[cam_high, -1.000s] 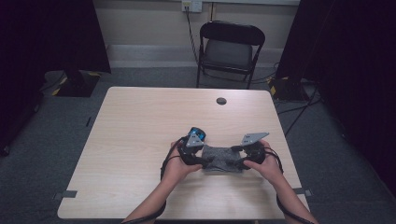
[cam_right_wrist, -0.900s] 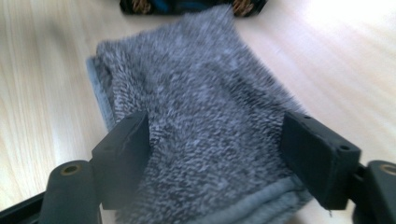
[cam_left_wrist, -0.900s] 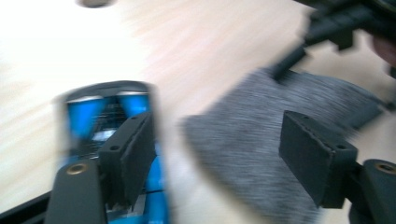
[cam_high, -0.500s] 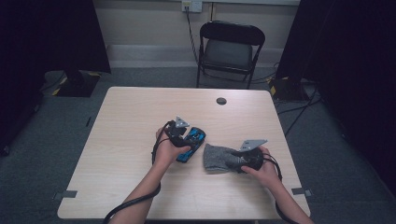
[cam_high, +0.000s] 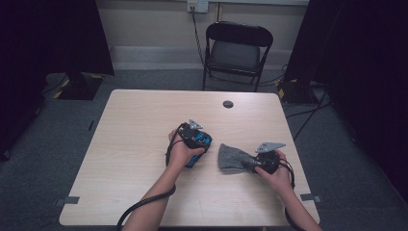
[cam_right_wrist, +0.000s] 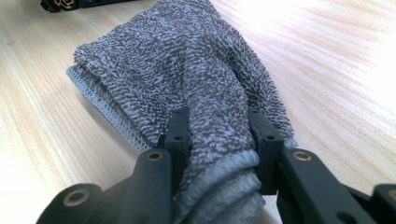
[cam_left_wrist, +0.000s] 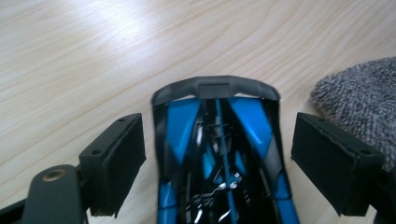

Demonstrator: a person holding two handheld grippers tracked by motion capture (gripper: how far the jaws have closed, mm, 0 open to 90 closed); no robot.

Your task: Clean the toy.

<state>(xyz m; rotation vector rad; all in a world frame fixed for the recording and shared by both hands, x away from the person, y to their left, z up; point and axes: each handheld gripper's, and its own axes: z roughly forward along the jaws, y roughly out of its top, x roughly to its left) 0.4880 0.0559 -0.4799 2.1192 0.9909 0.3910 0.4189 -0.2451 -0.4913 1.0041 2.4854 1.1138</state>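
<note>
Right gripper (cam_right_wrist: 218,140) closing, pinching grey cloth (cam_right_wrist: 187,70); left gripper (cam_left_wrist: 217,158) opening wide.

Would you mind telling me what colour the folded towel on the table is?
The folded terry towel is mottled grey with a lighter grey stitched edge, clearest in the right gripper view.

Table (cam_high: 134,144): stood in the middle of the floor, with a folding chair (cam_high: 236,48) behind its far edge.
Cloth (cam_high: 233,158): lay folded on the table, right of centre, toward the near side.
Toy car (cam_left_wrist: 219,154): lay on the table just left of the cloth, apart from it.
Left hand-held gripper (cam_high: 195,144): sat over the toy car, one jaw on each side of it.
Right hand-held gripper (cam_high: 257,163): was at the cloth's right end, its jaws on either side of a bunched fold.
Round cap (cam_high: 228,104): lay near the far edge, well behind the cloth.
</note>
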